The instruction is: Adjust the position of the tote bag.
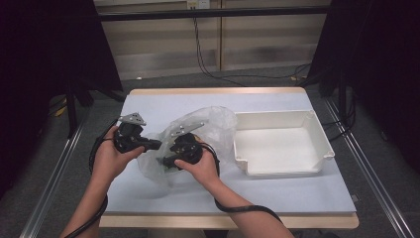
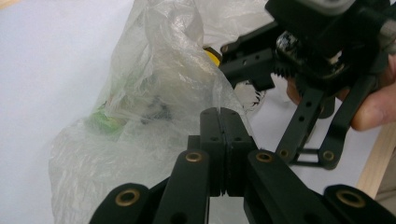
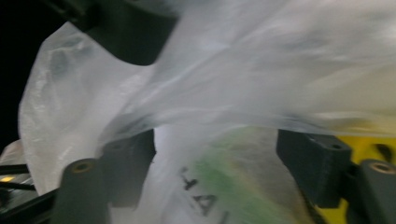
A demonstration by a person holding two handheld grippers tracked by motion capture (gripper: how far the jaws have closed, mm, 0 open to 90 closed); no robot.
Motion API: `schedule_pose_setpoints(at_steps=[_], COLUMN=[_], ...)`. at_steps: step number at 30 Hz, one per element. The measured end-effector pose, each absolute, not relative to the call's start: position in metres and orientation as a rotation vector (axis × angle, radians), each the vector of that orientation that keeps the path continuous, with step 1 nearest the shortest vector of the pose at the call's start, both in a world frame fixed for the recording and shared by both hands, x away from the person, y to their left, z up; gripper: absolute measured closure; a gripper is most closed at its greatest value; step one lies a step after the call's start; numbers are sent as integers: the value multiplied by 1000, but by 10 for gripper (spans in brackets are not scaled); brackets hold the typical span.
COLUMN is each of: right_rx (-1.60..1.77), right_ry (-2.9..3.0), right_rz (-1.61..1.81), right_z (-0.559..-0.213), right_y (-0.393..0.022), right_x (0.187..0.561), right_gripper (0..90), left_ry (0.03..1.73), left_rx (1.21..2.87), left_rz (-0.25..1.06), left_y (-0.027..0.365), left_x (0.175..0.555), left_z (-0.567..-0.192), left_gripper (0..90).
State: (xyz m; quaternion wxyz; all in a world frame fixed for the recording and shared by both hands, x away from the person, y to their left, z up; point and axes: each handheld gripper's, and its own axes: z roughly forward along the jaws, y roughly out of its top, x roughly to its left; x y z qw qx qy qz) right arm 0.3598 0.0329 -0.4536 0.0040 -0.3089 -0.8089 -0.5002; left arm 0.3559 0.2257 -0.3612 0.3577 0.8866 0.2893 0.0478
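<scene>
A crumpled clear plastic bag (image 1: 208, 131) lies mid-table; green and yellow items (image 2: 105, 122) show through its film. My left gripper (image 1: 157, 145) comes at the bag's left side, and in its own view the left gripper (image 2: 223, 114) is shut with the bag's (image 2: 154, 70) film pinched at its tips. My right gripper (image 1: 166, 161) sits at the bag's near side. In the right gripper view the right gripper (image 3: 217, 163) stands wide open, with the bag's film (image 3: 261, 93) draped between the jaws and over a green and yellow object (image 3: 233, 196) with black print.
A white empty plastic tray (image 1: 322, 141) stands on the right of the pale table (image 1: 148, 198), just beside the bag. Black cables trail from both grippers off the near edge. Dark stands and floor rails flank the table.
</scene>
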Motion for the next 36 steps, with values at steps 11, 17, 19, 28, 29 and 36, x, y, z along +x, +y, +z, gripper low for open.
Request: schedule_pose_setpoints(at_steps=[11, 17, 19, 28, 29, 36], right_rx=[-853, -853, -845, -852, -855, -863], right_ry=[-2523, -2542, -2554, -2600, -2609, -2652], right_rz=[-1554, -1520, -1504, -1472, -1463, -1404], right_z=[-453, -456, -458, -461, -463, -474], right_y=[37, 28, 25, -2, -6, -24], right_x=[357, 352, 350, 335, 332, 321], right_gripper=[900, 900, 900, 900, 900, 900], left_ry=[768, 813, 832, 892, 897, 908], left_rx=[2274, 2250, 2251, 2228, 2222, 2260], left_rz=[117, 177, 206, 261, 263, 269], left_y=[233, 245, 250, 262, 264, 264], left_x=[355, 358, 360, 367, 369, 376], left_z=[-366, -365, -365, -373, -374, -380], left_gripper=[892, 893, 893, 898, 898, 899])
